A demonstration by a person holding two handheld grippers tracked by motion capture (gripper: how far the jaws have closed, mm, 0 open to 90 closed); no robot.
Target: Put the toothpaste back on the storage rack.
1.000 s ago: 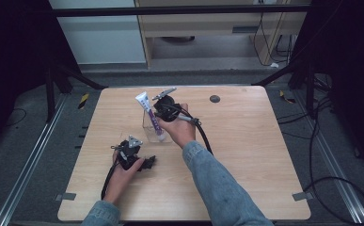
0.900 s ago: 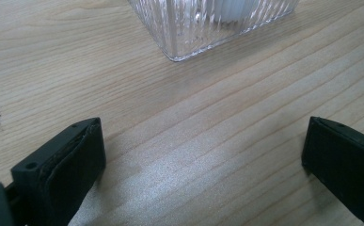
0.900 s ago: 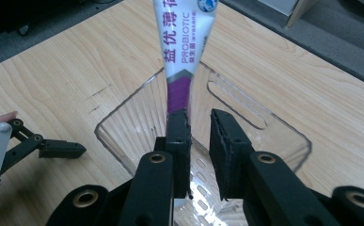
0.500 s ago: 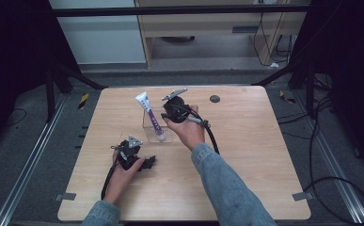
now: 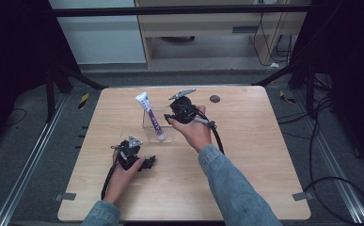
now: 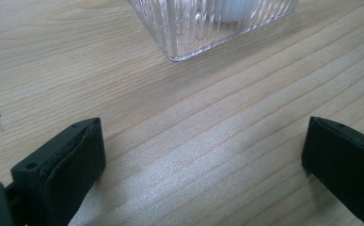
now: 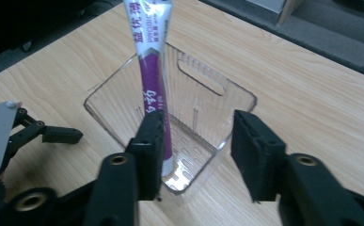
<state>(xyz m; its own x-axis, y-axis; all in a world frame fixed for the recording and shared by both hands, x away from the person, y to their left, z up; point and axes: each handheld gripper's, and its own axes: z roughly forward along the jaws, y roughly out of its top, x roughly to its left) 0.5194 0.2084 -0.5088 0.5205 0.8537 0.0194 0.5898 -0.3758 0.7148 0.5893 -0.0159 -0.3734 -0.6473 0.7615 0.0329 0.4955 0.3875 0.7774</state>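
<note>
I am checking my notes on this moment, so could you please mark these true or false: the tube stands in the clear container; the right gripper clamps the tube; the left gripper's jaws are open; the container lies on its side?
1. The purple and white tube stands in the clear container, leaning against a wall. True.
2. The right gripper clamps the tube. False: its jaws have just been opening, with nothing between them; the tube stands beside one jaw.
3. The left gripper has its jaws open. True: they stand wide apart over the bare table.
4. The container lies on its side. False: it stands upright, mouth up.
</note>
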